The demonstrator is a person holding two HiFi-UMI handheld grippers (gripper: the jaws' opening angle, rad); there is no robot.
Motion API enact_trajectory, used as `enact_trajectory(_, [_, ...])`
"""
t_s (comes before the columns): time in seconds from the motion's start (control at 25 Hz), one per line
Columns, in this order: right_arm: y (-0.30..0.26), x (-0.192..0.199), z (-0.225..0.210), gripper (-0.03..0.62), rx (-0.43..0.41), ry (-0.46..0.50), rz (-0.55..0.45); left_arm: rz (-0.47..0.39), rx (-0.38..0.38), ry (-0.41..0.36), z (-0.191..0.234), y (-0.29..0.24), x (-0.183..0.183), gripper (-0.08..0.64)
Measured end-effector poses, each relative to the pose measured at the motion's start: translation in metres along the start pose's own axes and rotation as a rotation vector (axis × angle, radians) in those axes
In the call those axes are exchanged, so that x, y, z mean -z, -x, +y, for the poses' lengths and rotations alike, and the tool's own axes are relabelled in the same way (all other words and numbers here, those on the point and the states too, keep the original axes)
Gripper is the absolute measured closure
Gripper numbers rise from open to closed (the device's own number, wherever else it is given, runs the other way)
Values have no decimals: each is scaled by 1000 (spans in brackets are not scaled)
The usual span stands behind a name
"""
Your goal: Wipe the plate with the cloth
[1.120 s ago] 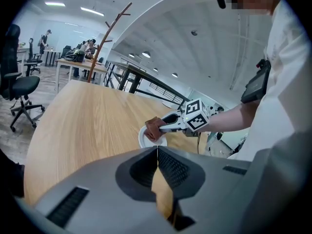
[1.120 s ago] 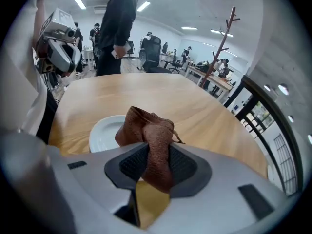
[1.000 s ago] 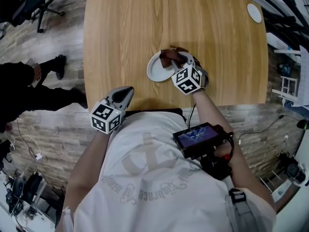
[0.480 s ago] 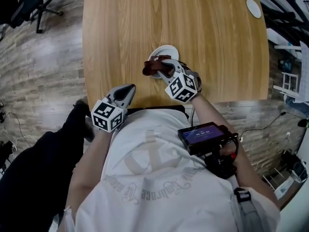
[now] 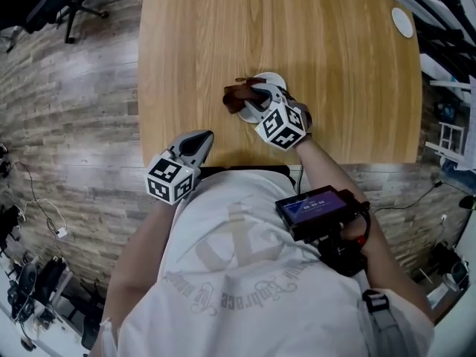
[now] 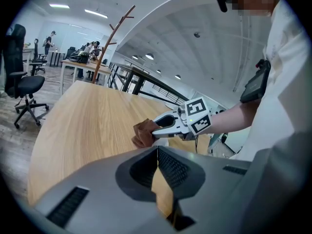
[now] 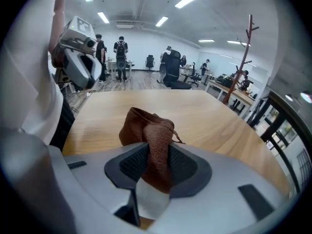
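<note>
The right gripper [image 5: 258,104] stays clamped on the brown cloth [image 5: 239,97]. The cloth now bunches over the left rim of the white plate [image 5: 273,79], partly above the table [image 5: 320,43]. A second ago the cloth sat toward the plate's far right side, so one stroke across it looks done. The left gripper [image 5: 199,140] rests at the table's near edge as before, jaws together and empty.

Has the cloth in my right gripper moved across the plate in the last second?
Yes. The cloth, clamped in the right gripper, has swept left across the plate: it sat on the plate's right part, and now overhangs its left edge.
</note>
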State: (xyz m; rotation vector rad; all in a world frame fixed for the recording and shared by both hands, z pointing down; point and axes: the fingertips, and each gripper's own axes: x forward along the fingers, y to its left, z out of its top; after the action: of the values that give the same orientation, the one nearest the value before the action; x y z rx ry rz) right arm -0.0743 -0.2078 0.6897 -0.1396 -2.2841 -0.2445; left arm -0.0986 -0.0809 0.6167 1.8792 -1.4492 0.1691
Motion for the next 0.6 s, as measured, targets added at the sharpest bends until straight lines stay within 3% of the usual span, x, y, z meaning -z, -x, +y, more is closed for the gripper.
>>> enact_trajectory(0.36, [20,42,-80,465,196,-176,92,-2,-13,16,4,5,6,546])
enact_trajectory(0.48, [37,57,-85,465,241,-213,126,-2,10,9,2,2,5,548])
enact_trajectory(0.6, [43,66,-70,465,234,-230,139,5,18,-5,3,2,4,546])
